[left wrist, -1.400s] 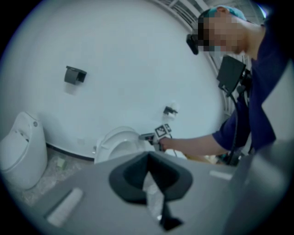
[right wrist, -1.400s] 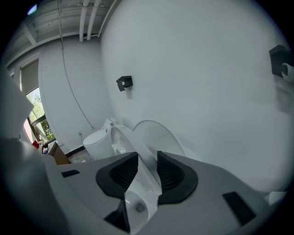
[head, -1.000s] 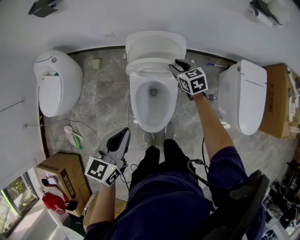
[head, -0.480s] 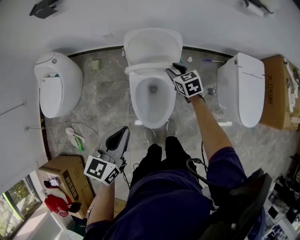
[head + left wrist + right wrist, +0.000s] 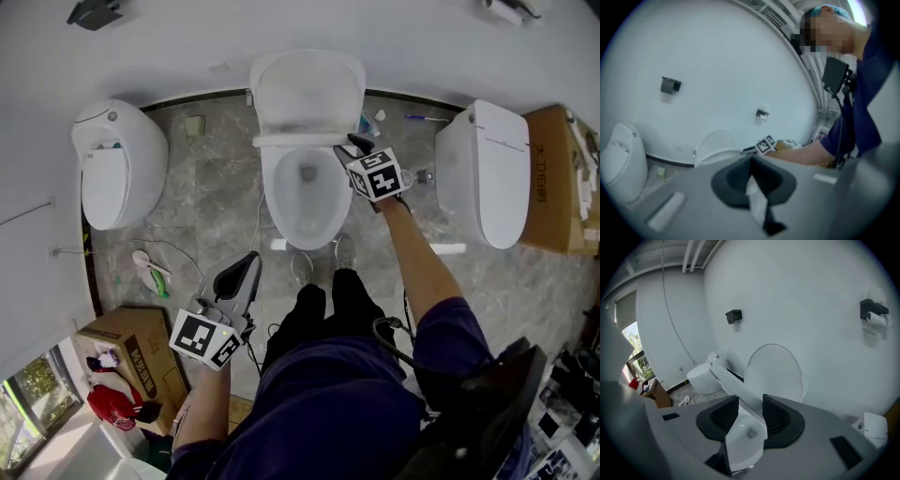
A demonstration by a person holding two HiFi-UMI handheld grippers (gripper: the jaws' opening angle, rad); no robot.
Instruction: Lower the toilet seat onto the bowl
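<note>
The middle toilet's lid (image 5: pixel 307 86) stands up against the wall. Its white seat (image 5: pixel 292 141) hangs tilted between the lid and the open bowl (image 5: pixel 302 197). My right gripper (image 5: pixel 351 150) is at the seat's right side. In the right gripper view the seat rim (image 5: pixel 733 387) runs between the pads (image 5: pixel 777 414) and touches both, held by the gripper (image 5: pixel 750 413); the jaws have just been opening a little. My left gripper (image 5: pixel 247 270) hangs low at the left over the floor, away from the toilet. Its jaws are together with nothing between them, as the left gripper view (image 5: pixel 751 161) shows.
A second toilet (image 5: pixel 117 164) stands at the left and a closed one (image 5: pixel 483 173) at the right. Cardboard boxes sit at the lower left (image 5: pixel 127 352) and the far right (image 5: pixel 558 187). Slippers (image 5: pixel 148 272) and a cable lie on the grey floor. My shoes (image 5: pixel 319 272) are before the bowl.
The right gripper has come toward me with the seat rim, away from the raised lid. The left gripper has drifted slightly.
</note>
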